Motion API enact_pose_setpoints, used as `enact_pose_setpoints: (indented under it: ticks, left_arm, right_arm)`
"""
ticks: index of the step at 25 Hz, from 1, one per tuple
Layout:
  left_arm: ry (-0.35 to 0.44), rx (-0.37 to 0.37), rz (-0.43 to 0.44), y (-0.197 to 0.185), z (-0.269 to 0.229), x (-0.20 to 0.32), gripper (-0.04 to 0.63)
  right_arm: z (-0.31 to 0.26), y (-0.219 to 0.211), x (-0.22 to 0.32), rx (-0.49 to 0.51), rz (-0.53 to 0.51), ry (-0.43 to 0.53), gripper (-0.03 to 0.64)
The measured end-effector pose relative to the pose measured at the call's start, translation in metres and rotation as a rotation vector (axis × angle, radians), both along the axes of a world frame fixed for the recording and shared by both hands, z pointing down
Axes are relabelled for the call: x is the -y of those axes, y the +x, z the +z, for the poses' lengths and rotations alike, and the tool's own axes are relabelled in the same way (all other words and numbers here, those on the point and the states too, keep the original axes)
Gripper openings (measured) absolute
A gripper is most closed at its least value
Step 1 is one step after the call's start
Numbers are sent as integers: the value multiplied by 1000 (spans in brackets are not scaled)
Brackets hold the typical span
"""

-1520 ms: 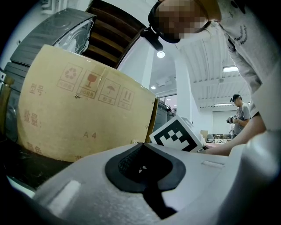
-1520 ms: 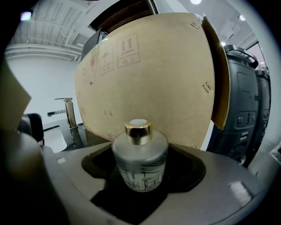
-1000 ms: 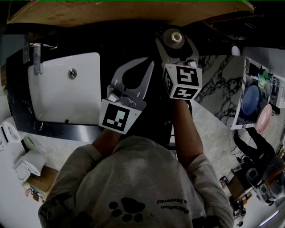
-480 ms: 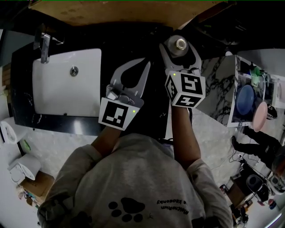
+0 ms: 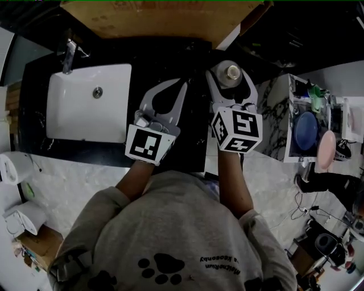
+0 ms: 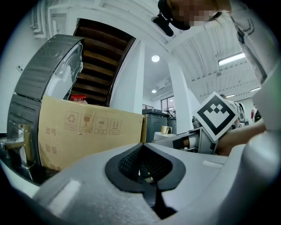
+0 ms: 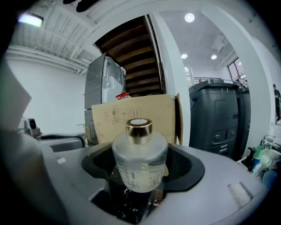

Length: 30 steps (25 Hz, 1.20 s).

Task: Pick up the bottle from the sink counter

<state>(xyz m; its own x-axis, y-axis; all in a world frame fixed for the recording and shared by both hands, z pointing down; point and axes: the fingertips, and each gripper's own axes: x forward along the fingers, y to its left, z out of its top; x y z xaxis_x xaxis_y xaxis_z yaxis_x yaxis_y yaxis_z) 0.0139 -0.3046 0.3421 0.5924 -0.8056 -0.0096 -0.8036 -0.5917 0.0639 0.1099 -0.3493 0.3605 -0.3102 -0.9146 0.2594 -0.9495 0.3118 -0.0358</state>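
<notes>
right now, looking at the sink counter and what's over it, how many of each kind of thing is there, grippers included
bottle: 1
gripper: 2, the left gripper shut with nothing in it, the right gripper shut on the bottle
sink: 1
faucet: 1
cardboard box: 1
total: 6

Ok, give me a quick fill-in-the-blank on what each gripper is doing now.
The right gripper has its jaws closed on the ____.
The left gripper has its jaws ____, with nothing between them.
Behind the bottle, in the right gripper view, stands a ____ box.
In the head view the sink lies to the ____ of both grippers.
Missing words: bottle; shut; cardboard; left.
</notes>
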Motion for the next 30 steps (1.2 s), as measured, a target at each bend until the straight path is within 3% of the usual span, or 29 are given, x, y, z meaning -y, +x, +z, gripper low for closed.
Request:
enact_pose_setpoints:
  ticks: [14, 22, 30]
  left_arm:
    - [35, 32, -105, 4, -35, -57, 2]
    - [58, 66, -125, 2, -52, -80, 2]
    - [58, 68, -91, -1, -60, -99, 2]
  right_arm:
    - [-64, 15, -81, 11, -39, 130, 331]
    - [-68, 15, -115, 3, -45, 141, 331]
    - [-72, 2, -135, -8, -42, 159, 331]
